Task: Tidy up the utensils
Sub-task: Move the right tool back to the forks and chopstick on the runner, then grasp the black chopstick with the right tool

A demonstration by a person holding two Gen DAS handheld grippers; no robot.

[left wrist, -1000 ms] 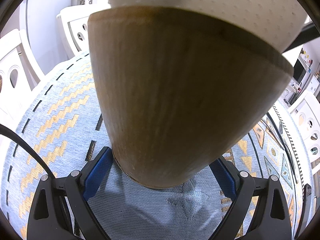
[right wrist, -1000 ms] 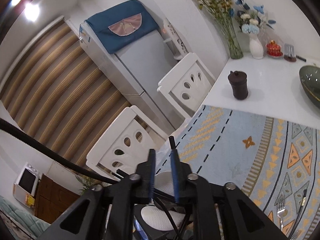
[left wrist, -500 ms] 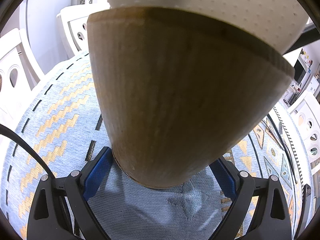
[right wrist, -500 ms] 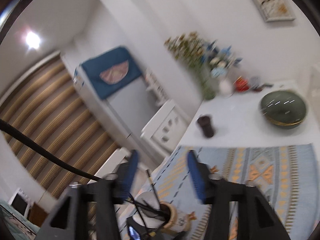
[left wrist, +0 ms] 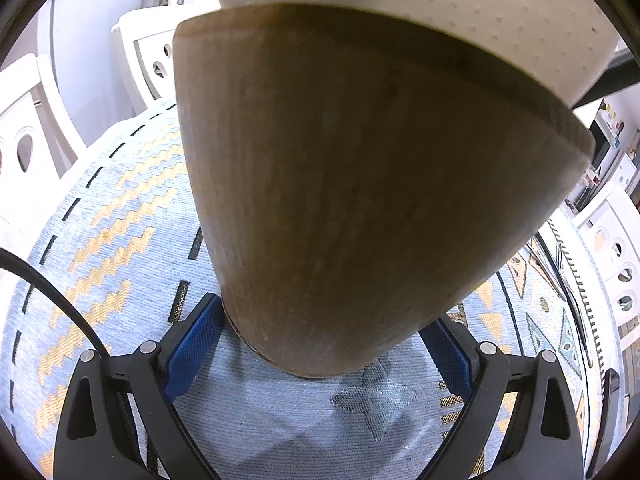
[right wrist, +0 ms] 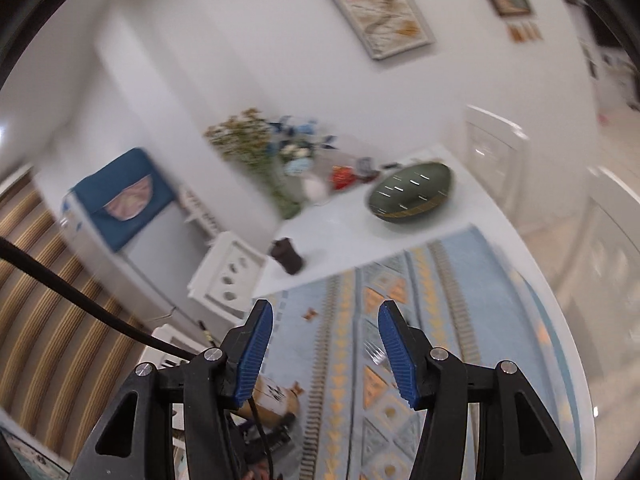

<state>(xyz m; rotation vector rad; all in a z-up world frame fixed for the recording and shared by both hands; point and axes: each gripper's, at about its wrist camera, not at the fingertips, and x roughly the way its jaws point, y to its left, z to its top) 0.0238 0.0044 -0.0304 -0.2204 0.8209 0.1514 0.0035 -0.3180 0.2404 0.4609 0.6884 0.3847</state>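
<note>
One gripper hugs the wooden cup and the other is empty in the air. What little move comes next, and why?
Probably swing the open, empty right gripper down toward the fork on the patterned mat, since the left gripper already steadies the wooden holder.

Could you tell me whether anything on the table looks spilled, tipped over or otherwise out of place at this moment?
Nothing stands out. The wooden utensil holder stands on the patterned placemat, clamped by the left gripper. The right gripper is open and empty. The green bowl and dark jar look upright, though blurred.

Left gripper (left wrist: 320, 344) clamped around wooden holder (left wrist: 352, 200) on patterned mat (left wrist: 120, 232)
</note>
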